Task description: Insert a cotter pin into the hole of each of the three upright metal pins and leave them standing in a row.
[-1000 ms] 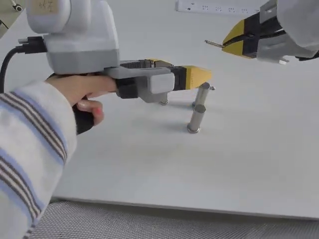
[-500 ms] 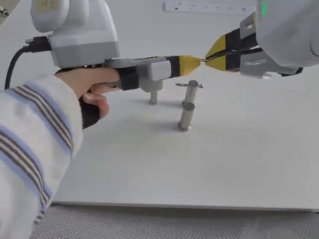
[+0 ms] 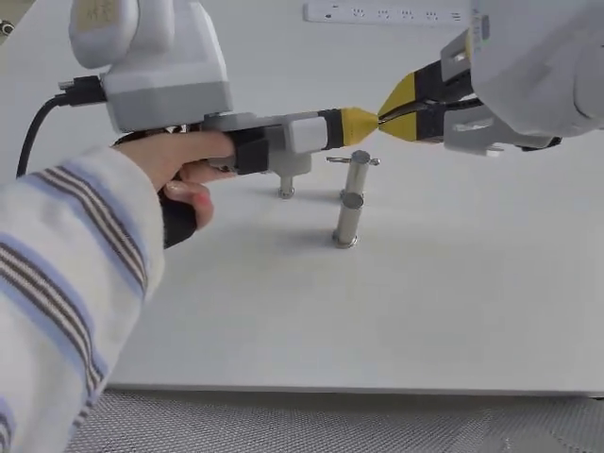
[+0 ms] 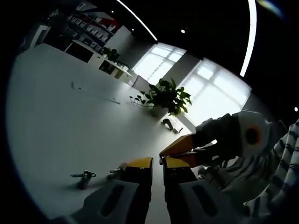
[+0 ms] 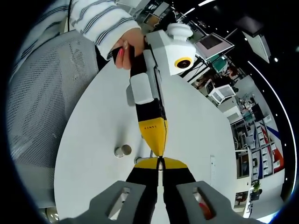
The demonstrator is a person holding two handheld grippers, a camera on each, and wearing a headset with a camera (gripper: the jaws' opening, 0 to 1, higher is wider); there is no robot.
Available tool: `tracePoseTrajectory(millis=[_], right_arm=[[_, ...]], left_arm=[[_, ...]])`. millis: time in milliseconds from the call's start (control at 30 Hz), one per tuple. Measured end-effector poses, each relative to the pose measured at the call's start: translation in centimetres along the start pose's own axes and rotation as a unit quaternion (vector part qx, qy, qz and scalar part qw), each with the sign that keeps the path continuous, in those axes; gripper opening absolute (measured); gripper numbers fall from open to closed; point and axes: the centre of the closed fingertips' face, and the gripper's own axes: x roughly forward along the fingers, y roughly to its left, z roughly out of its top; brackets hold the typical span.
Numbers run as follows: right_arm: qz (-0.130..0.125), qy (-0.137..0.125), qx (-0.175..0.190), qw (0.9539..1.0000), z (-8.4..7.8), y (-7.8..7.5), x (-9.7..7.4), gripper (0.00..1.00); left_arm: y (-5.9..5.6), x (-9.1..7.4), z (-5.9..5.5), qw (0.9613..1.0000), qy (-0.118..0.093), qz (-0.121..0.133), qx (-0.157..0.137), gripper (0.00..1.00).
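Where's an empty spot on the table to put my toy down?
The widest bare patch is the front of the table, between the nearest metal pin and the near edge. More room lies right of the pins, under the right gripper. It's crowded around the three pins, with the left gripper meeting it just above.

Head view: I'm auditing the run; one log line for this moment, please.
left gripper tip meets right gripper tip | three metal pins upright | cotter pin fitted in one
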Motion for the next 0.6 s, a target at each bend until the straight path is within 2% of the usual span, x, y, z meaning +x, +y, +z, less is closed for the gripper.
tracePoseTrajectory(millis=[133,233,300,333,400,500,600], right_arm=[[0.002,-0.002,-0.001,1.0000,0.19,0.12,0.10,0.00],[0.005,-0.006,0.001,1.0000,0.51,0.26,0.02,0.00],[0.005,-0.008,0.002,1.0000,0.57,0.25,0.01,0.00],[0.004,-0.009,0.002,0.9999,0.63,0.21,0.00,0.00],[0.004,-0.010,0.004,0.9999,0.69,0.22,0.01,0.00],[0.009,-0.009,0.006,0.9999,0.69,0.46,0.05,0.00],[0.013,-0.007,0.006,0.9999,0.59,0.73,0.14,0.00]], left_arm=[[-0.43,-0.04,-0.21,0.9998,0.003,-0.012,-0.014,0.00],[-0.49,-0.28,-0.25,0.9998,0.004,-0.014,-0.010,0.00],[-0.58,-0.35,-0.27,0.9995,0.005,-0.014,-0.029,0.00],[-0.68,-0.29,-0.25,0.9995,0.004,-0.013,-0.029,0.00],[-0.83,-0.27,-0.22,0.9996,0.005,-0.011,-0.026,0.00],[-1.02,-0.19,-0.50,0.9998,0.015,-0.010,0.002,0.00],[-0.83,-0.09,-0.67,0.9997,0.022,-0.006,0.002,0.00]])
